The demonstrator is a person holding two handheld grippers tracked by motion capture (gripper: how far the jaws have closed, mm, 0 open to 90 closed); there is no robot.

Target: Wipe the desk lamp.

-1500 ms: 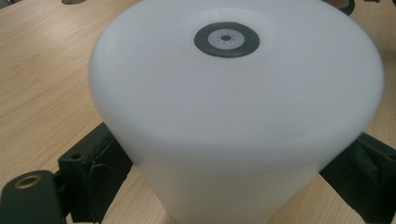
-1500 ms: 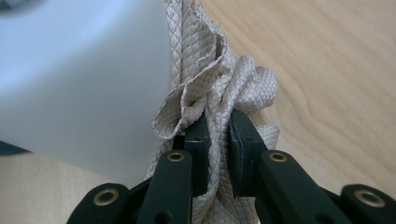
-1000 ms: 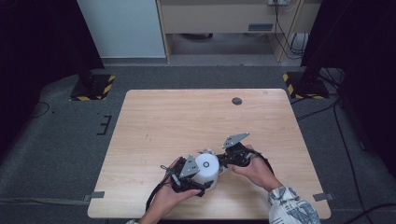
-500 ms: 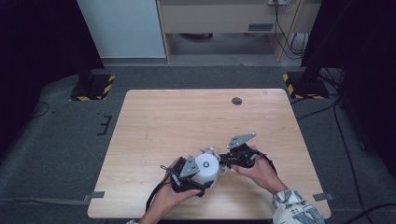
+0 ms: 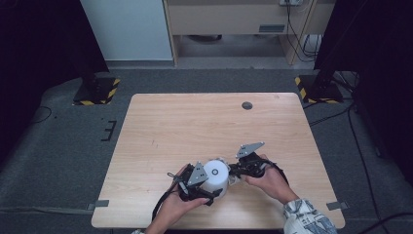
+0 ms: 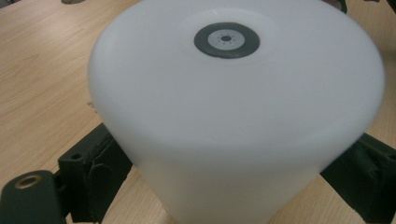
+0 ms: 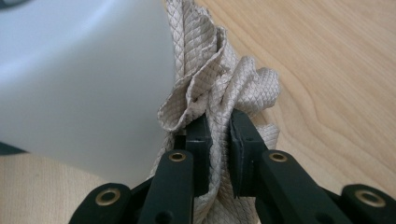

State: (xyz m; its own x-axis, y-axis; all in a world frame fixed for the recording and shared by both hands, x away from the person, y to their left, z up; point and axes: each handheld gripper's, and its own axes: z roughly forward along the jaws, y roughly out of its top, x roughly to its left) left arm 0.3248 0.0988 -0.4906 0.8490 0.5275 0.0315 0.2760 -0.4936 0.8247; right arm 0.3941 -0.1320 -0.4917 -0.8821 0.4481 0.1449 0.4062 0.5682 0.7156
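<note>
A white, smooth tub-like object (image 5: pixel 215 174) with a dark round disc at the centre of its flat face (image 6: pixel 227 40) sits near the table's front edge. My left gripper (image 5: pixel 207 187) is shut on it, one black jaw on each side of its narrower part (image 6: pixel 229 186). My right gripper (image 5: pixel 237 169) is just right of it. In the right gripper view that gripper (image 7: pixel 219 135) is shut on a bunched beige quilted cloth (image 7: pixel 219 79). The cloth presses against the white object's side (image 7: pixel 79 79). A bit of the cloth (image 5: pixel 232 179) peeks out between the grippers.
The wooden table (image 5: pixel 195 122) has a small dark round disc (image 5: pixel 247 105) near its far right edge. Two stand bases with yellow and black stripes (image 5: pixel 97 90) (image 5: pixel 316 87) rest on the grey floor beyond the table's far corners.
The right gripper has edged slightly to the right with the cloth. The left gripper and the white object have stayed in place.
</note>
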